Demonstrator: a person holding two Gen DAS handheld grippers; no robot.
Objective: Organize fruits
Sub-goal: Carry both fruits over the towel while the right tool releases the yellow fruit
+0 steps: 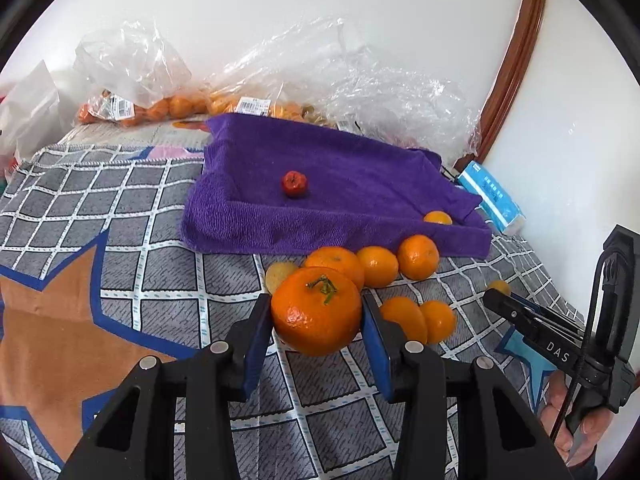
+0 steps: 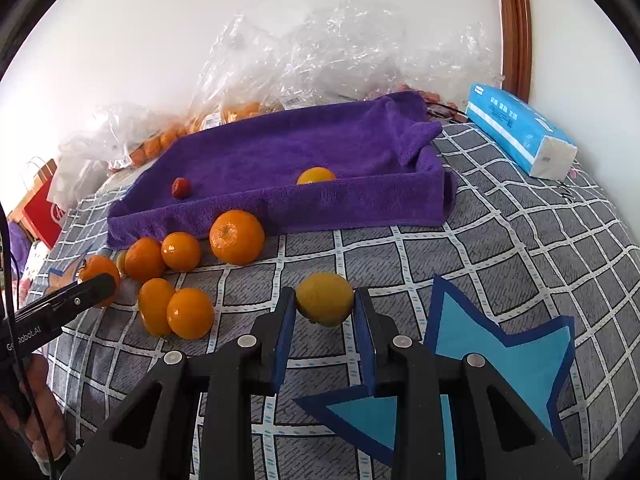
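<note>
Grey checked blanket [image 1: 152,216] spread under everything. Purple towel-lined tray [image 1: 320,184] at back, holding one small red fruit [image 1: 295,184] and one small orange fruit [image 1: 438,217] by its near right corner. Loose mandarins [image 2: 237,237] clustered on blanket just in front of tray. Blue tissue pack [image 2: 520,136] right of tray. Left gripper [image 1: 317,320] clamped on large stemmed mandarin [image 1: 316,310], pads pressing both sides. Right gripper [image 2: 325,312] clamped on small yellowish citrus [image 2: 325,299].
</note>
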